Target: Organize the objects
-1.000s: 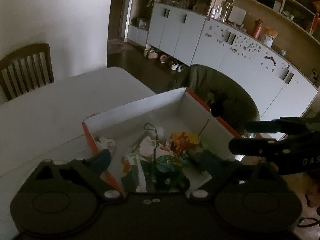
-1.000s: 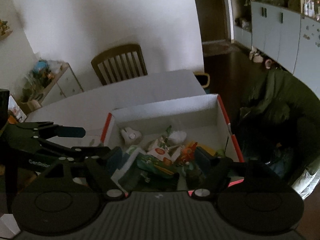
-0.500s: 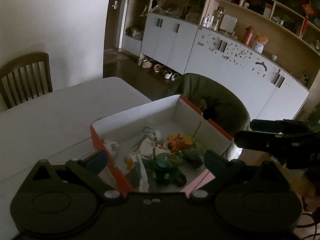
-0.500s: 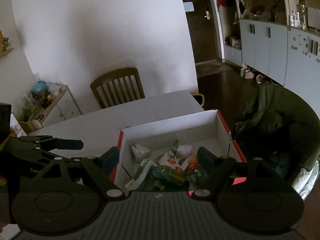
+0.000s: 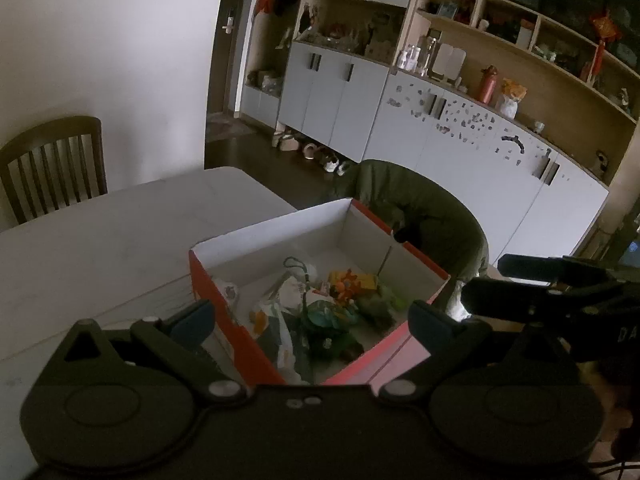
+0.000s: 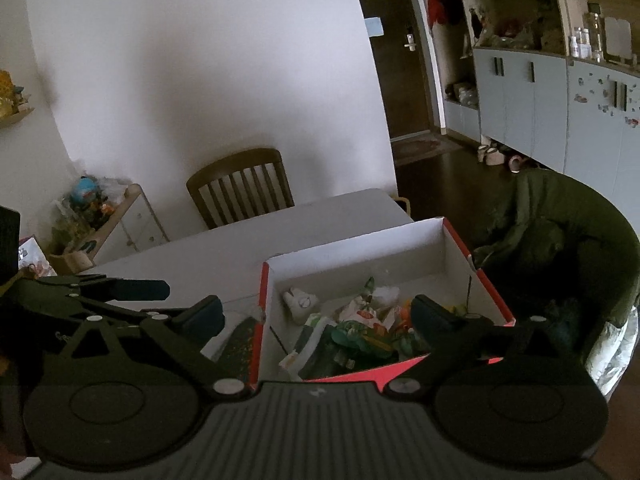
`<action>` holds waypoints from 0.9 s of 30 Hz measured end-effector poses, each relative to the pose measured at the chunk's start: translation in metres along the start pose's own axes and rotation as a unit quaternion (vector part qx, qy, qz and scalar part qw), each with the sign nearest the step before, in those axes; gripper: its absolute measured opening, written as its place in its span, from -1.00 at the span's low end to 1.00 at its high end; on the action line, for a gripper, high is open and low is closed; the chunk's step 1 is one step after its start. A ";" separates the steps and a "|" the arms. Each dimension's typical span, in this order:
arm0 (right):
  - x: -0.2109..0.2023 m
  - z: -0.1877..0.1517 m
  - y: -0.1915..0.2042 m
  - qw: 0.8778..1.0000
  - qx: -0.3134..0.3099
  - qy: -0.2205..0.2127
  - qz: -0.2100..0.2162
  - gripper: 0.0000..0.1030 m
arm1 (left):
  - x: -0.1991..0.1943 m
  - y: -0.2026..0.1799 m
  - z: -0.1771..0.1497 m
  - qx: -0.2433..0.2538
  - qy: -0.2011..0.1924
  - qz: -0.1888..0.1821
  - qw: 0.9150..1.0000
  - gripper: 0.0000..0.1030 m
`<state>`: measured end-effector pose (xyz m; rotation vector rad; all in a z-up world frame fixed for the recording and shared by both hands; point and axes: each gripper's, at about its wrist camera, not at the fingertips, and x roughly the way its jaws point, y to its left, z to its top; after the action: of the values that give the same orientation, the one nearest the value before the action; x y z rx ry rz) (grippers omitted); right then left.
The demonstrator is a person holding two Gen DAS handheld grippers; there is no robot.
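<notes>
While right hand-held gripper [image 6: 316,314] gapes empty, jaws just widened, box [image 6: 356,248] sits below-ahead.

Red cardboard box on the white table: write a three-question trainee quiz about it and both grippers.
1. True or false: the red cardboard box with the white inside has a lid on it.
2. Which is in the box? A: small colourful toys. B: folded towels. C: nothing.
3. Fill in: the left gripper and the right gripper both stand ____, with nothing held.

Key: 1 false; 2 A; 3 open. The right one's jaws have just been opening.
</notes>
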<state>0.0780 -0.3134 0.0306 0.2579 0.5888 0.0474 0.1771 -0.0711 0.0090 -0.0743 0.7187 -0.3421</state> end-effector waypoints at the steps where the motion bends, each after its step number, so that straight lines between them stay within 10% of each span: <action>1: -0.002 -0.001 0.001 1.000 0.001 -0.001 0.001 0.97 | -0.001 0.000 -0.001 0.001 -0.001 -0.001 1.000 0.99; 27: -0.017 -0.020 0.027 1.000 0.001 -0.005 -0.019 0.98 | -0.015 0.004 -0.026 0.008 -0.001 -0.012 1.000 0.99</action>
<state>0.0535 -0.2844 0.0302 0.2490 0.5833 0.0097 0.1501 -0.0608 -0.0017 -0.0683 0.7143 -0.3708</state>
